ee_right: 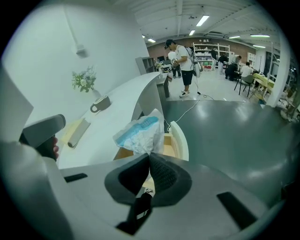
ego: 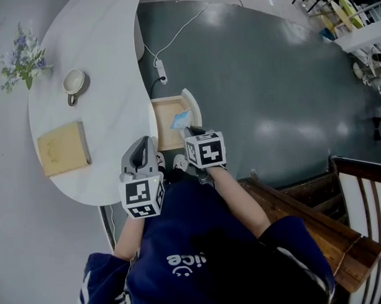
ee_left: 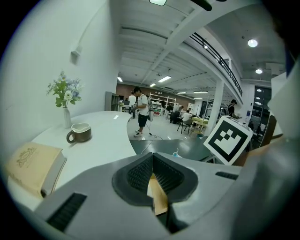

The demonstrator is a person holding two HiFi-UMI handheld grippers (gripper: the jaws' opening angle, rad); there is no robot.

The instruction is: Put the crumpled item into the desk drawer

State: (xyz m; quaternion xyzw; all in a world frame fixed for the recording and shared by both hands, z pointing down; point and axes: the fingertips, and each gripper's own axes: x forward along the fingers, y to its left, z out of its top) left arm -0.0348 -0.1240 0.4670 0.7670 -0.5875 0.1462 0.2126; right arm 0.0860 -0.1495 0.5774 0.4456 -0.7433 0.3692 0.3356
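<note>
The crumpled item (ego: 180, 120) is a white and blue wad of wrapper. My right gripper (ego: 190, 129) is shut on its near end and holds it over the open desk drawer (ego: 165, 135), which sticks out from the curved white desk (ego: 106, 70). In the right gripper view the wad (ee_right: 139, 133) stands up from the closed jaws (ee_right: 150, 155), with the drawer's wooden inside (ee_right: 169, 144) and white front just beyond. My left gripper (ego: 142, 142) hovers at the desk's edge left of the drawer. Its pads (ee_left: 165, 174) meet with nothing between them.
On the desk lie a tan book (ego: 63, 148), a mug (ego: 74, 82) and a vase of flowers (ego: 24, 60). A power strip and cable (ego: 161, 69) lie on the grey floor beyond the drawer. A wooden bench (ego: 318, 225) stands at the right. People stand far off (ee_right: 186, 56).
</note>
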